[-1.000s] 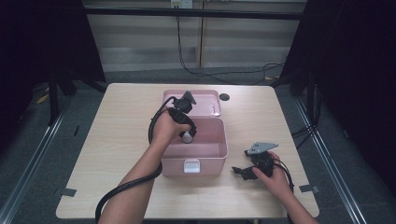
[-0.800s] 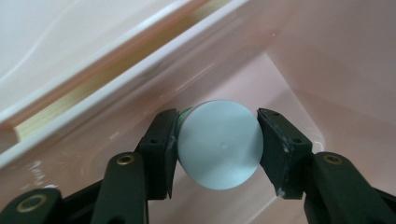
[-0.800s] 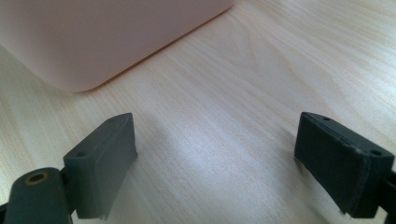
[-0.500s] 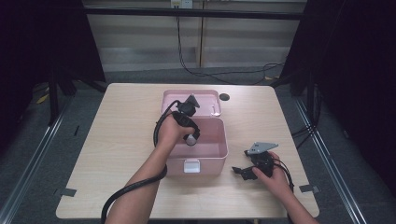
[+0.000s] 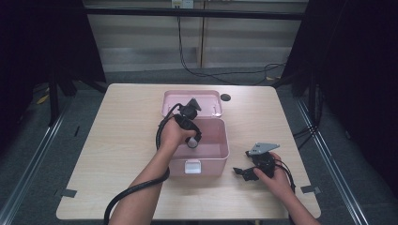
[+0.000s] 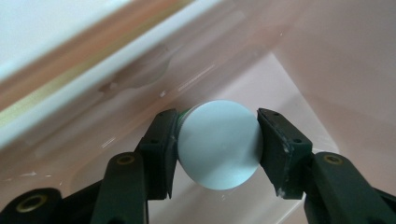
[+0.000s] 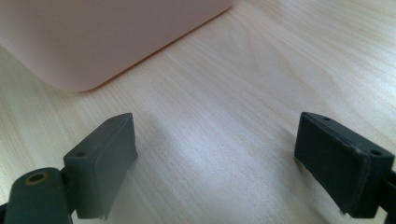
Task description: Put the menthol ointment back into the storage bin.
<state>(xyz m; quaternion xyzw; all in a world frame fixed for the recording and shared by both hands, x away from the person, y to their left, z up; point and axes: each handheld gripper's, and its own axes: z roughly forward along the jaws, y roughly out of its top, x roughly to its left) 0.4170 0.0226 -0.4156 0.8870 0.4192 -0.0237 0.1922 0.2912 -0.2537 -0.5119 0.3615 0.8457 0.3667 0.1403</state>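
Light wooden table (image 5: pixel 117 140) with fine straight grain, matt and smooth; rounded corners; grey floor around, a metal rail at each side, black curtains left and right, pale wall panels behind with black cables hanging down.

In the middle of the table a pink box (image 5: pixel 220 152), plastic, glossy, with rounded edges and a white latch at the front wall; lid (image 5: pixel 206 97) thrown back and lying flat behind it.

Left gripper (image 5: pixel 193 141) reaching down into the open box; black jaws pressed on both sides of a white ball (image 6: pixel 219 143); smooth, matt, round, with a thin green edge at one side against the pad; held just above the pink bottom, near one inner wall; seen small and white in the high view too (image 5: pixel 194 143).

Right gripper (image 5: pixel 241 172) resting low at the table, just to the right of the box, with a grey three-cornered plate on top; jaws standing wide apart, only bare wood between them; a rounded corner of the box (image 7: pixel 88 42) close in front.
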